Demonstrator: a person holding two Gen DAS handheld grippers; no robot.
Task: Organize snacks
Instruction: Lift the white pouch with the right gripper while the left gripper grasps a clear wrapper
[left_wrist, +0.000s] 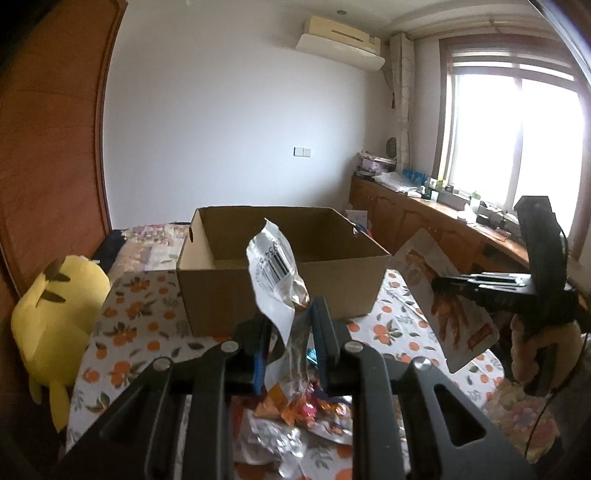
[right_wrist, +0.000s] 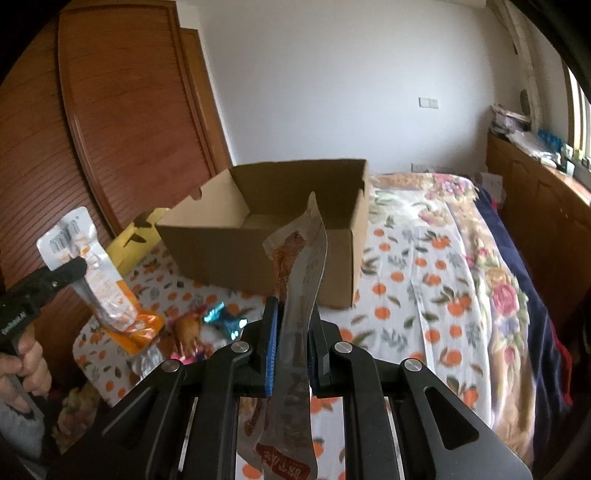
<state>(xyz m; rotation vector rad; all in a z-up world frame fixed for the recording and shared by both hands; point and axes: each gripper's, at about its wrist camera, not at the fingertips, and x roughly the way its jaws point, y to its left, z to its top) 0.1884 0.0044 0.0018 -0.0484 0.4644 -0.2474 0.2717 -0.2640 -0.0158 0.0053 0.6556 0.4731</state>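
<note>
An open cardboard box stands on the bed's orange-print cloth, and it also shows in the right wrist view. My left gripper is shut on a clear and orange snack packet, held up in front of the box; the same packet shows in the right wrist view. My right gripper is shut on a white snack packet with red print, held to the right of the box; it also shows in the left wrist view. Loose snack packets lie on the cloth below.
A yellow plush toy sits at the bed's left edge by the wooden wardrobe. A wooden cabinet with clutter runs under the window on the right. A flowered blanket covers the rest of the bed.
</note>
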